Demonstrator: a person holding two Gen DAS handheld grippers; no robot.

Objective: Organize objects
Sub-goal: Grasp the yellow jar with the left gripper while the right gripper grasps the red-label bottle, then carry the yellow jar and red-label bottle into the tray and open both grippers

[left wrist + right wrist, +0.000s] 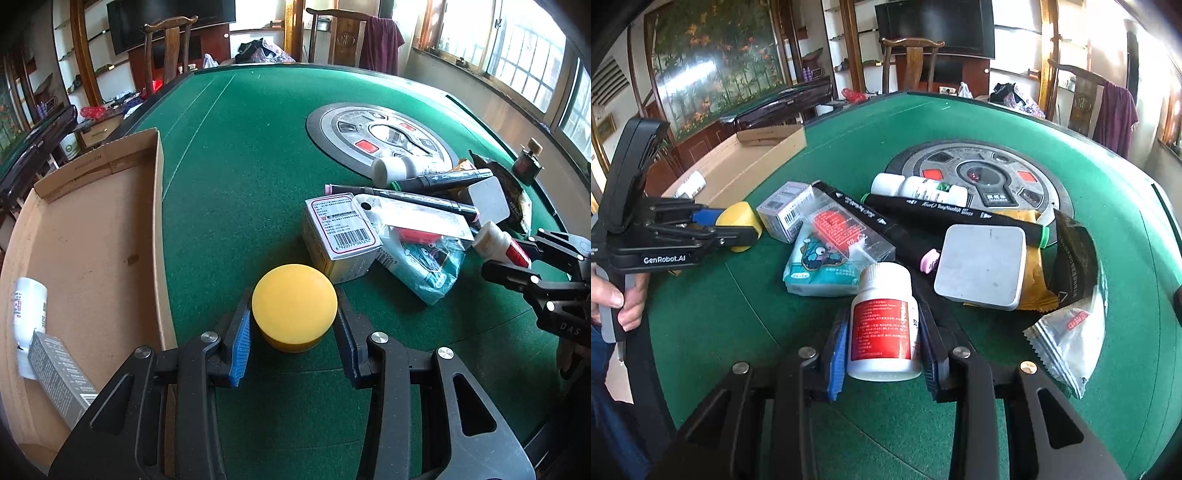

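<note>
1. Yellow, smooth-lidded round jar [294, 307]: it stands upright on the green felt bench [236, 192], between the cardboard tray [92, 221] at the bench's left edge and the heap of mixed items nearer the centre. The left hand-held gripper [294, 332] has its blue pads against the jar's opposite sides, clamped just under the lid.
2. Handling, jar: rigid and probably light; the glossy plastic may slip, so the hold belongs low on the straight wall, not on the domed lid.
3. White pill bottle with red label [882, 325]: it lies at the near edge of the heap, cap pointing away. The right hand-held gripper [882, 350] is closed on its body, one pad on each side.
4. Handling, bottle: stiff, round, smooth; gripped across the label at mid-length it should stay balanced. Its contents may shift.
5. Tray: already holds a white bottle [29, 306] and a grey carton [59, 373], the likely destination.
</note>
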